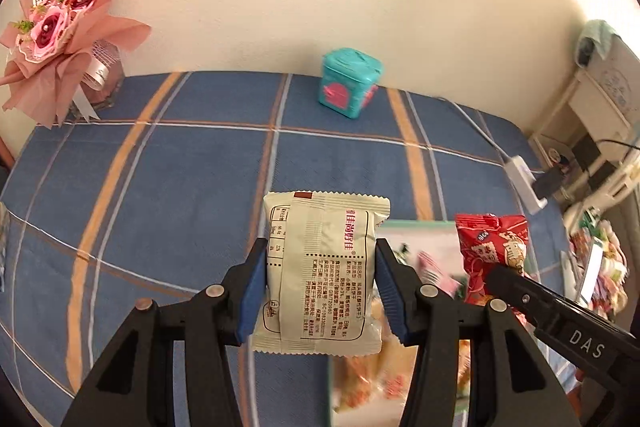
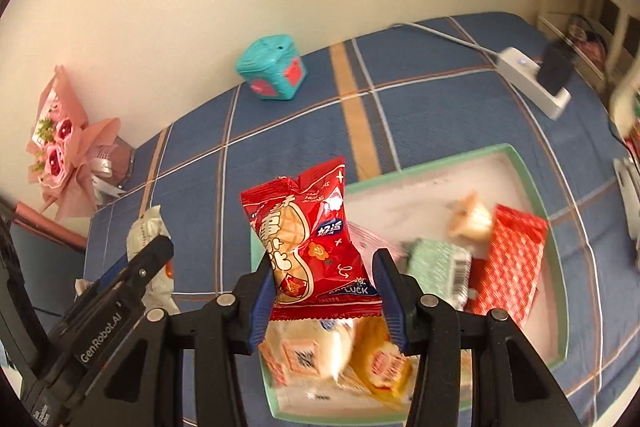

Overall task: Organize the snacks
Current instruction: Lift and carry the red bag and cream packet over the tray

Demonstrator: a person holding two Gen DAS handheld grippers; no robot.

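Observation:
My left gripper (image 1: 320, 283) is shut on a cream snack packet (image 1: 322, 275) with red print, held above the blue plaid cloth. My right gripper (image 2: 324, 287) is shut on a red peanut snack packet (image 2: 310, 247), held over the near left part of a green-rimmed tray (image 2: 520, 163). The tray holds several snacks: a red checked packet (image 2: 510, 263), a mint packet (image 2: 440, 263), and yellow and orange packets (image 2: 384, 363) near the front. The right gripper with its red packet (image 1: 494, 251) shows in the left wrist view; the left gripper with the cream packet (image 2: 146, 239) shows in the right wrist view.
A teal box (image 1: 350, 83) stands at the back by the wall. A pink flower bouquet (image 1: 60, 27) stands at the back left. A white power strip (image 2: 532, 83) with a black plug and cable lies at the right. White furniture (image 1: 592, 115) stands right of the cloth.

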